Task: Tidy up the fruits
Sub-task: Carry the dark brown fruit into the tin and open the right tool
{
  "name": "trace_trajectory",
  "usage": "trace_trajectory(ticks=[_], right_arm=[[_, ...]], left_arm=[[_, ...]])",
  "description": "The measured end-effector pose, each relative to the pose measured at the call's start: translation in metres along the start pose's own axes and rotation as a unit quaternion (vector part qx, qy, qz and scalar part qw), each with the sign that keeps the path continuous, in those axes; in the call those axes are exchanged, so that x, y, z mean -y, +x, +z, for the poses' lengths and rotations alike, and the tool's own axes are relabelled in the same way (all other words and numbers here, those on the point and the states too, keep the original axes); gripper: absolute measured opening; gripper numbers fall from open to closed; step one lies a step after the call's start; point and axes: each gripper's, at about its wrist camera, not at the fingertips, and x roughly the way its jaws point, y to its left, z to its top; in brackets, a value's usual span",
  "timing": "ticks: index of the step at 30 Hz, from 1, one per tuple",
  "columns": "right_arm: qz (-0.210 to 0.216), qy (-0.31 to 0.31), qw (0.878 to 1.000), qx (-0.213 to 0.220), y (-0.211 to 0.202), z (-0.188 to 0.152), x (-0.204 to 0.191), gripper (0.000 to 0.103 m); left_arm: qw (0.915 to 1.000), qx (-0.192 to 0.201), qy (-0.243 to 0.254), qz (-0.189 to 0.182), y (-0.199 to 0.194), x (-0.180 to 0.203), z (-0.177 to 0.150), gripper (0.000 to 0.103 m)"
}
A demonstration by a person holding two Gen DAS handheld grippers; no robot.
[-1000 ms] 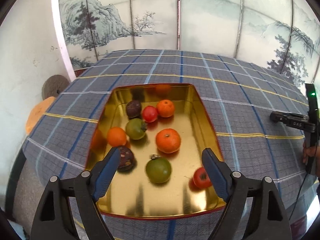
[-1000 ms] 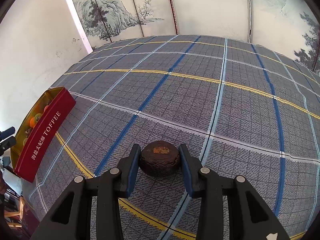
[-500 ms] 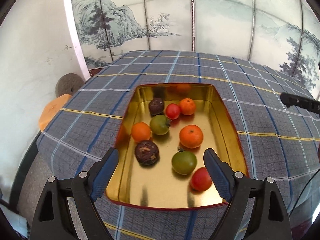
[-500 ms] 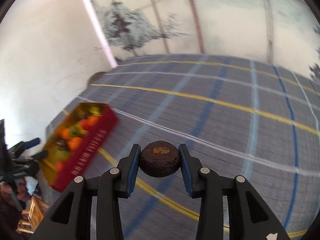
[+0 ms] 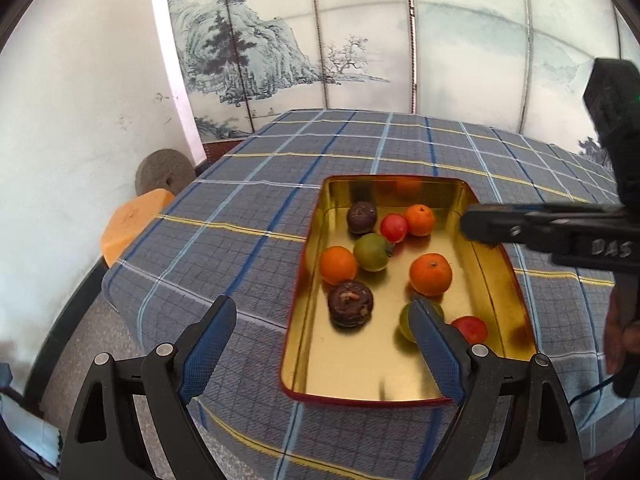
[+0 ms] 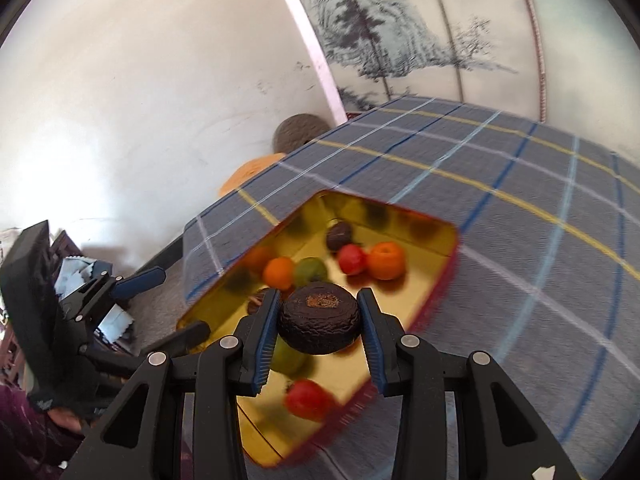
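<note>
Right gripper [image 6: 318, 320] clamps wrinkled dark-brown round fruit [image 6: 319, 317] above gold-lined red tin tray [image 6: 440, 280], presumably for release | left gripper [image 5: 322, 336] wide open, empty, beside tray

left gripper [image 5: 322, 330]: fingers spread wide, nothing between them
tin [image 5: 496, 252]: gold inside, red rim, mostly ahead of the right finger on the plaid cloth [image 5: 240, 256]
fruit: oranges, green and red ones, two dark wrinkly ones
green fruit [image 5: 406, 320]: half hidden behind the right fingertip
right gripper [image 5: 476, 226]: pokes in over the tin's far right edge
</note>
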Motion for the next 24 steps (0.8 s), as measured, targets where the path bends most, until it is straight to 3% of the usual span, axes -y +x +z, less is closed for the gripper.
trace_trajectory(ticks=[10, 24], right_arm=[[-0.008, 0.008, 1.000, -0.020, 0.039, 0.004, -0.012, 0.036], [-0.024, -0.015, 0.999, -0.036, 0.058, 0.000, -0.024, 0.037]], left_arm=[[0.9998, 0.014, -0.005, 0.009, -0.003, -0.012, -0.001, 0.088], [0.9987, 0.047, 0.002, 0.019, -0.016, -0.016, 0.000, 0.099]])
